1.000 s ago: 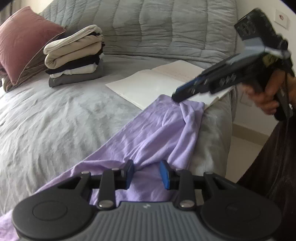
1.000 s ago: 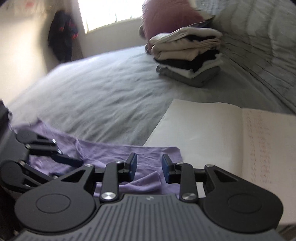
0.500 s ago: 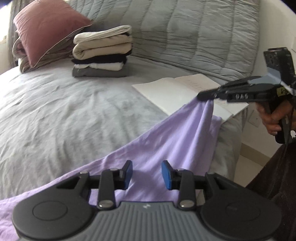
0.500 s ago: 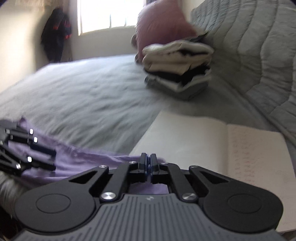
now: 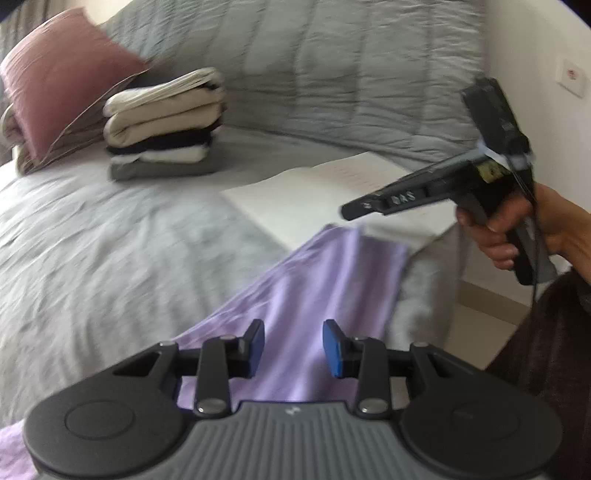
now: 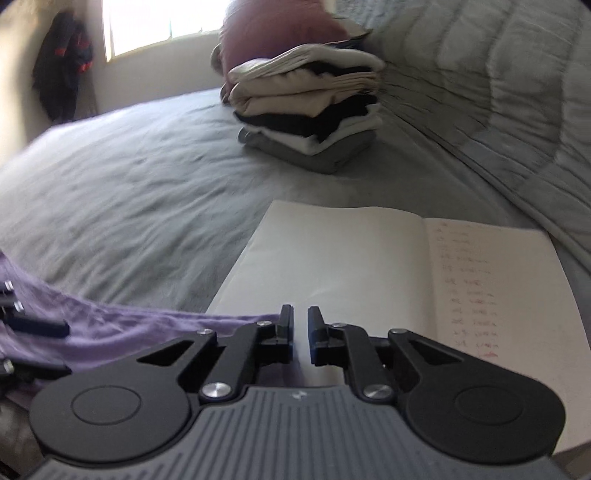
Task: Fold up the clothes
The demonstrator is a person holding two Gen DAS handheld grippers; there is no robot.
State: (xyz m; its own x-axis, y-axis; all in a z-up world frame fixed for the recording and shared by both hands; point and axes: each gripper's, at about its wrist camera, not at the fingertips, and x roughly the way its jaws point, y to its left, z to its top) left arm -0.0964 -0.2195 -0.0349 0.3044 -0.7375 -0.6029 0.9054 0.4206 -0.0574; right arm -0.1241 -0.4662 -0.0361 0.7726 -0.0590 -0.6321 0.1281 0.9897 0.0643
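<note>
One lilac garment (image 5: 325,280), one folded stack (image 5: 162,125), one pillow (image 5: 62,74), one notebook (image 6: 369,266).

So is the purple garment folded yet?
No. The purple garment lies spread across the bed, its far end overlapping the open notebook.

A bedroom in a home, with laundry laid out on the bed.

A wide bed (image 5: 110,236) under a wrinkled grey cover fills most of both views, and a quilted grey bedspread (image 5: 332,74) rises at its far side. A dusty-pink pillow (image 5: 62,70) leans at the far left beside a stack of folded clothes (image 5: 166,125) in cream, black, white and grey. A lilac garment (image 5: 314,288) lies spread along the near edge, next to an open notebook (image 6: 369,258) with handwriting on its right page. A bright window (image 6: 147,26) sits in the far wall, dark clothing (image 6: 62,66) hangs left of it, and a wall socket (image 5: 572,75) shows on the white wall at right.
</note>
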